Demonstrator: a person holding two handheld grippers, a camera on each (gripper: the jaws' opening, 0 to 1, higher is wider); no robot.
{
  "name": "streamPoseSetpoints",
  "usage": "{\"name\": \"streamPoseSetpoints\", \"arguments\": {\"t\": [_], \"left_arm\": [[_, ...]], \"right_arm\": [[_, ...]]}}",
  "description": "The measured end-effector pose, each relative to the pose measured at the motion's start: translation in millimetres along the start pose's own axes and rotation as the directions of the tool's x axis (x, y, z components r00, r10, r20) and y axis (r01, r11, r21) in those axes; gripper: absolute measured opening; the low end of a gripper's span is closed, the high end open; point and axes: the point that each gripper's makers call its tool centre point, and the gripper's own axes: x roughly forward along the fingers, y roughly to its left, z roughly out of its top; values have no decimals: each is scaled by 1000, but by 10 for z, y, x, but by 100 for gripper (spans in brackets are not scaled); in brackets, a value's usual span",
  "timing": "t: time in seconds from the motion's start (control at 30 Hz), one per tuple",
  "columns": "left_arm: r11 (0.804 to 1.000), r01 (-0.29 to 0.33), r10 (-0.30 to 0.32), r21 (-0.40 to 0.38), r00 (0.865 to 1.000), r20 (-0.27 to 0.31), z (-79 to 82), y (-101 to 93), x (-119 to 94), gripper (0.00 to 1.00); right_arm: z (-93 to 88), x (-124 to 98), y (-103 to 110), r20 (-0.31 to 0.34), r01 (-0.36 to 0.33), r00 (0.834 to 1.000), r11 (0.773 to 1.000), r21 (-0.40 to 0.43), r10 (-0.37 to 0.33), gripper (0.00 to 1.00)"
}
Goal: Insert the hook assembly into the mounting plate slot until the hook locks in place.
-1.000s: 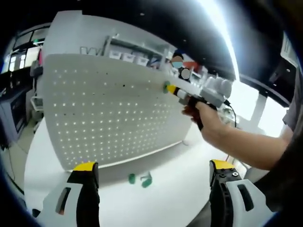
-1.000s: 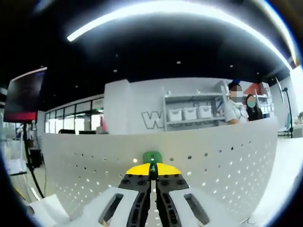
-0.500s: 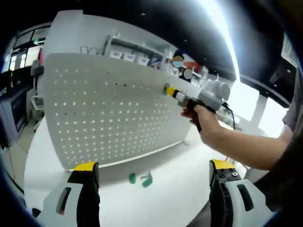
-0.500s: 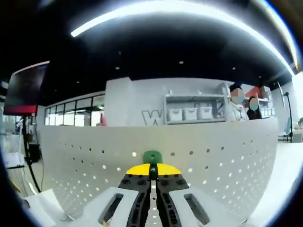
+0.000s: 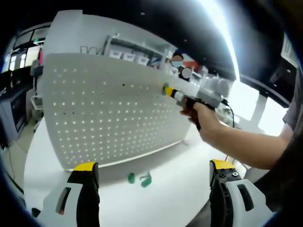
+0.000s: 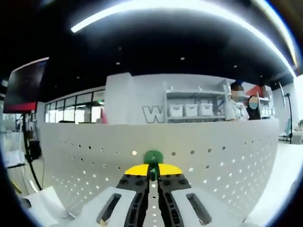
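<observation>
- One green hook (image 6: 152,157) is pinched between the yellow tips of the right gripper (image 6: 152,171), whose jaws are closed on it with almost no gap. It is pressed flat-on against the white pegboard (image 6: 213,156), high up near the board's top edge, apparently so its back can be pushed straight into a hole.
- Seen from the left gripper view, the same hook (image 5: 166,89) is a small green spot against the board's upper right part, at the tip of the right gripper (image 5: 169,90). A person's hand (image 5: 204,117) grips the tool's handle with the forearm held level, which suits a straight push. Whether the hook has locked cannot be told from either view.
- Two more green hooks (image 5: 140,179) lie loose on the white worktop (image 5: 165,198), just in front of the pegboard's (image 5: 109,113) bottom edge, probably spares within easy reach.
- Well apart, the left gripper (image 5: 153,176) has its jaws spread wide and carries nothing. It hangs low over the worktop's near edge, probably kept back so board, hook and spares all remain in view.
- Standing upright on the worktop, the pegboard spans most of its width, dotted with regular rows of small holes.
- Beyond the board's top edge are a pale wall, shelving (image 6: 191,111) with white bins, and two people standing by it.
- Overhead, a dark ceiling carries a long bright light strip (image 6: 189,9). Further left in the right gripper view are tall windows and a dark monitor (image 6: 26,87).
</observation>
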Motion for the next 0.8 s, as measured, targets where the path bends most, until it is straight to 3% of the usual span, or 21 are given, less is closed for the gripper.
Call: {"name": "streamPoseSetpoints", "arguments": {"t": [0.23, 0.57, 0.8], "left_arm": [[1000, -6, 6, 2, 1000, 3, -5, -29, -14, 98], [1000, -21, 21, 7, 1000, 5, -36, -76, -83, 98], [1000, -24, 24, 7, 1000, -7, -113, -135, -96, 97]], "right_arm": [[79, -85, -9, 6, -11, 1000, 1000, 16, 11, 15], [366, -261, -65, 53, -26, 998, 999, 33, 24, 21], [445, -458, -136, 42, -57, 998, 998, 33, 55, 24]]}}
